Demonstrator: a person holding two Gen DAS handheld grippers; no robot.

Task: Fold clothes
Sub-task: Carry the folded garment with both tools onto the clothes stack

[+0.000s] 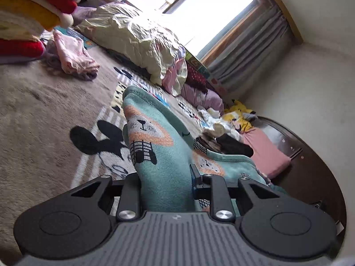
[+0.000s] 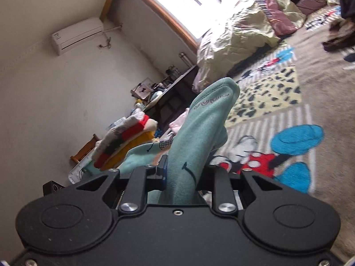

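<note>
Teal fleece garment (image 1: 159,155) is hanging between your two tools, lifted clear of the cartoon-print rug (image 1: 95,139) beneath it. You are pinching it with the left gripper (image 1: 166,188), whose fingers are closed tight on a bunched fold of the printed fabric; the cloth is rising past the tips and flopping forward. You are doing the same with the right gripper (image 2: 180,181), its fingers clamped on another thick fold of the same teal cloth (image 2: 199,130), which is standing up beyond the tips in a rounded roll. How the rest of the garment is draping below cannot be told from either wrist view.

Judging by this, you are holding the piece up by two points, most likely to spread it or bring one edge over the other, so the fold itself is not yet laid down. The next move is calling for a level, even pull between both hands so the cloth is hanging flat, then a lowering onto the open patch of rug, well apart from the pink clothes (image 1: 73,55) and the crumpled cream quilt (image 1: 133,35), while you are keeping both grips firm until the fabric is resting
</note>
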